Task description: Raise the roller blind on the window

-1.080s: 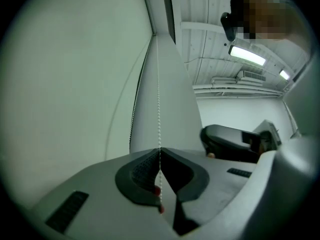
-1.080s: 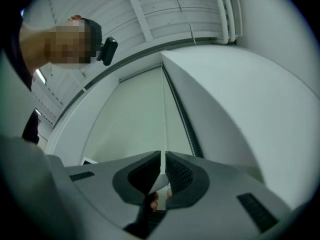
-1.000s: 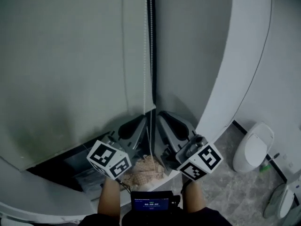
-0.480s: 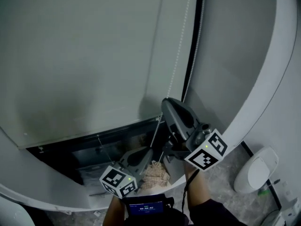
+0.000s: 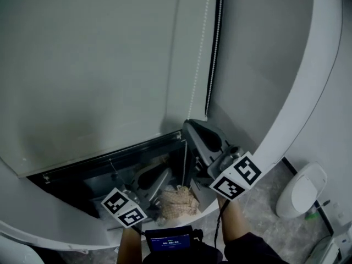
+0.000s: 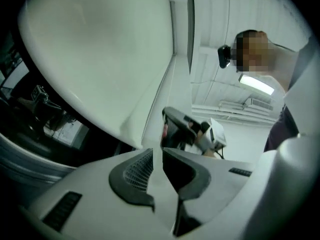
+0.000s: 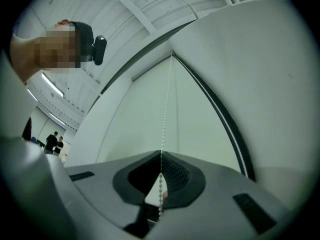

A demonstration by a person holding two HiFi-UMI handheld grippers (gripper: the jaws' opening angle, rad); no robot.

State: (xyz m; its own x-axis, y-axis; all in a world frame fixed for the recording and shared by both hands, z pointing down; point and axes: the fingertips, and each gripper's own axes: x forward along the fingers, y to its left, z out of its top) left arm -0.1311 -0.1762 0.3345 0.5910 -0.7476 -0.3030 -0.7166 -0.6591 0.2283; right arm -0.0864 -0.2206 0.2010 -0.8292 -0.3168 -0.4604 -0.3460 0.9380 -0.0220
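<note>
- Head view: the roller blind [image 5: 99, 65] hangs above both grippers, with a dark gap under its lower edge. The bead chain [image 5: 197, 65] drops into the right gripper [image 5: 190, 128].
- Left gripper view: the left gripper [image 6: 157, 151] has its jaws slightly parted and empty. Centre the chain between them before clamping.
- Right gripper view: the jaws, just eased a touch, pinch the chain. Pull straight along it.

You have no lettering to read for certain here. The small dark screen [image 5: 168, 240] at your chest shows a line of pale digits, too small to make out. The left gripper's white cube [image 5: 123, 208] and the right gripper's white cube [image 5: 236, 176] carry only black square patterns.
</note>
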